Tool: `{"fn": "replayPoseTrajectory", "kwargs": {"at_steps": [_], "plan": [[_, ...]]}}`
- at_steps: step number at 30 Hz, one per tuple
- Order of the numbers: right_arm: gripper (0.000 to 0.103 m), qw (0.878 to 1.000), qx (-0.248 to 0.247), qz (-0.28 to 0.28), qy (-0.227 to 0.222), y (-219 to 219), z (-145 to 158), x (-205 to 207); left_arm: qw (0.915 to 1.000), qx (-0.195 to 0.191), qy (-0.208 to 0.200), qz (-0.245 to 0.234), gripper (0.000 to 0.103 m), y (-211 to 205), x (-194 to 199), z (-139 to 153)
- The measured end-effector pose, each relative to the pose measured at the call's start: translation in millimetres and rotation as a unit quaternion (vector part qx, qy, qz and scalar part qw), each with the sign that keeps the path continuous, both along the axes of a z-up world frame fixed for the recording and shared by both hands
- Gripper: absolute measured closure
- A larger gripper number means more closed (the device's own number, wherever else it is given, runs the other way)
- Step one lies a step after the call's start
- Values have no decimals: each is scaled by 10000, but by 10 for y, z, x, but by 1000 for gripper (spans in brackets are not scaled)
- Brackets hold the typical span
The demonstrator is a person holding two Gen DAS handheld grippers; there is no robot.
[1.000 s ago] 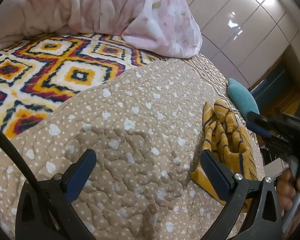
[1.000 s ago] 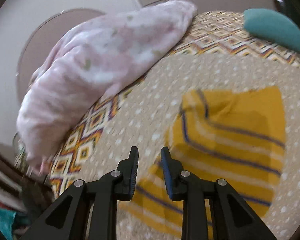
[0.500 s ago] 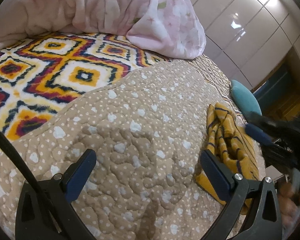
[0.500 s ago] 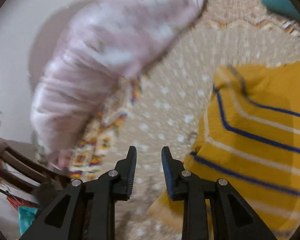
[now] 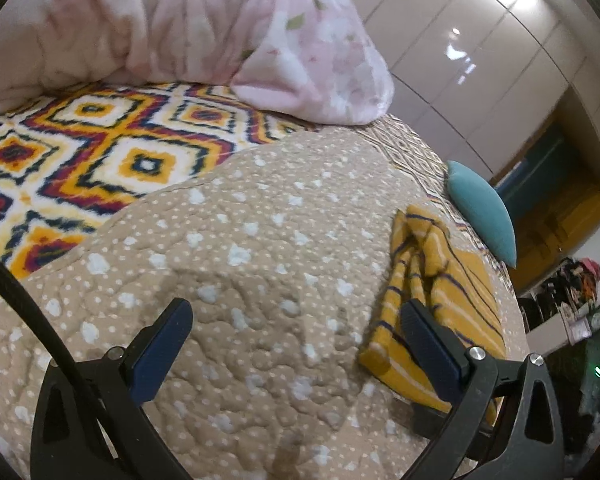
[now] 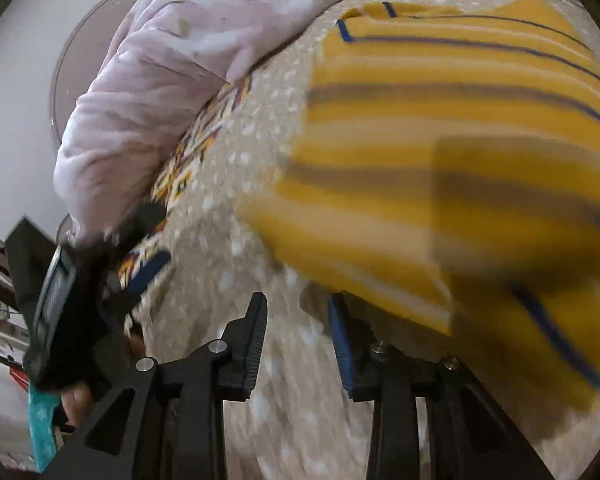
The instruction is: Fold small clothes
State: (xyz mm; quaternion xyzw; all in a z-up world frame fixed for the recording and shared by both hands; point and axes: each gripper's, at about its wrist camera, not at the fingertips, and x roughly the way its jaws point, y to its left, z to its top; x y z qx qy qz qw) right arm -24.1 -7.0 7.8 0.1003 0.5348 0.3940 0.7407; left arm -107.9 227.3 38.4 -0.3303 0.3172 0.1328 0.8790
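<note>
Beige dotted quilted bedspread (image 5: 260,280): mustard-yellow knit garment with navy and white stripes (image 5: 440,280), crumpled, right of centre. Left gripper (image 5: 296,344) wide, empty. Right gripper (image 6: 298,340) narrow, opening, nothing between, beside the hem. Step: approach; next, pinch the near edge.

In the right wrist view motion blur smears the striped garment (image 6: 440,168); its right and lower parts run out past the lens rim, and its near corner hides the tip of one finger (image 6: 340,344) of the right gripper (image 6: 298,344). The left gripper (image 6: 100,280) at the left edge is blurred too, and the hand (image 6: 74,398) under it is mostly covered. In the left wrist view one finger (image 5: 428,344) covers part of the garment's (image 5: 452,280) near edge. The pink blanket (image 5: 188,28) is cut off at the top. The clutter (image 5: 572,304) at far right is too small to make out.
</note>
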Motion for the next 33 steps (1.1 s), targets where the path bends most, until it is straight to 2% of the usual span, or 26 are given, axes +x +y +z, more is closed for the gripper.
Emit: {"fn": "replayPoseTrajectory", "kwargs": {"at_steps": [2,4,6,7,11,13,16,17,19,20,21,22,23,24,25,29,31,33], "plan": [[64,9991,226,-282,-208,-402,135,-71,9999,82,12,-141,0,-80,43,-5],[51,9957,431,-696,-430,-723,239,-69,9992,129,55,-379,0,-174,114,-14],[27,9879,531,-1291,-682,-1117,337,-32,9972,26,21,-745,0,-255,209,-17],[25,9834,568,-1586,-681,-1324,316,27,9960,-78,-20,-895,0,-282,263,-16],[25,9764,896,-1951,-221,-1564,51,314,9888,-531,-67,-1394,0,-358,557,-23],[25,9755,1159,-1869,4,-1511,-99,448,9855,-449,48,-1635,0,-399,737,-44],[25,9762,1411,-1615,310,-1196,-317,624,9752,-160,555,-2137,0,-484,1051,-172],[26,9775,1381,-1576,246,-1044,-348,667,9720,-190,664,-2245,0,-508,1116,-219],[30,9785,1306,-1591,113,-990,-351,722,9710,-148,731,-2271,2,-527,1176,-260],[41,9782,1325,-1590,174,-930,-354,772,9713,-92,754,-2252,15,-548,1171,-258],[51,9763,1444,-1581,310,-945,-371,800,9703,-24,795,-2283,43,-596,1159,-237],[55,9740,1584,-1569,406,-983,-366,815,9668,-209,744,-2437,63,-632,1143,-225],[61,9732,1675,-1524,399,-1027,-309,806,9594,-733,670,-2639,83,-667,1128,-225],[62,9737,1670,-1518,309,-1082,-233,782,9592,-913,660,-2595,83,-735,1092,-187],[62,9742,1661,-1510,224,-1148,-160,746,9594,-842,640,-2614,83,-808,1077,-145],[62,9734,1625,-1609,-175,-1544,106,533,9514,-646,454,-2977,83,-1266,929,70],[56,9784,1128,-1695,-373,-1705,104,430,9508,-512,457,-3022,83,-1406,873,101],[47,9822,631,-1720,-409,-1772,44,373,9543,-232,656,-2908,83,-1456,858,31]]}}
